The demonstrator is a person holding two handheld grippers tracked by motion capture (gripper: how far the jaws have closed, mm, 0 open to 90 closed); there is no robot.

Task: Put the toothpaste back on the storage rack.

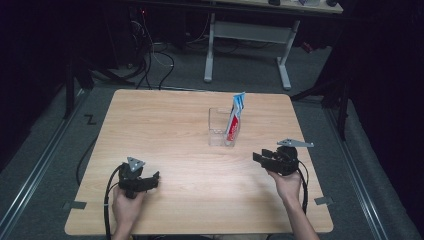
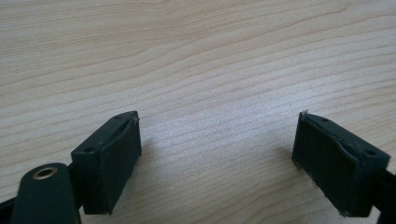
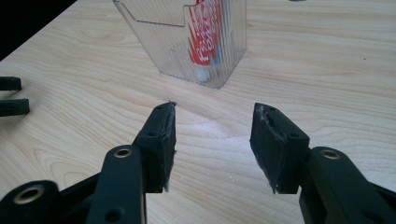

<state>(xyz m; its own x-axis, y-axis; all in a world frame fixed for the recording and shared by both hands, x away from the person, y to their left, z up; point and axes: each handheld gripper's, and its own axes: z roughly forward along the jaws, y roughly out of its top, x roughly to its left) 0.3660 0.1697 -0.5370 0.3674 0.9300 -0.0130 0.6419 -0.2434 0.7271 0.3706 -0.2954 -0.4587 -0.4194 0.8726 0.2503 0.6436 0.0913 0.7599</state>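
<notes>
A clear plastic holder [image 1: 220, 127] stands near the middle of the wooden table [image 1: 165, 125]. A red, white and blue toothpaste tube [image 1: 235, 117] stands upright in its right side, its top sticking out above the rim. My right gripper [image 1: 259, 156] is open, low over the table just right of and nearer than the holder, jaws pointing left. In the right gripper view the ribbed holder [image 3: 187, 42] with the tube [image 3: 205, 39] inside is just ahead of the open gripper [image 3: 214, 142]. My left gripper [image 1: 154, 179] rests open at the front left, over bare wood [image 2: 219, 140].
Beyond the table's far edge a white-legged desk [image 1: 247, 35] stands on grey carpet, with cables [image 1: 150, 55] on the floor to the left. Cables trail from both grippers toward the table's front edge. The left gripper's jaw tips [image 3: 11, 95] peek in at the left edge of the right gripper view.
</notes>
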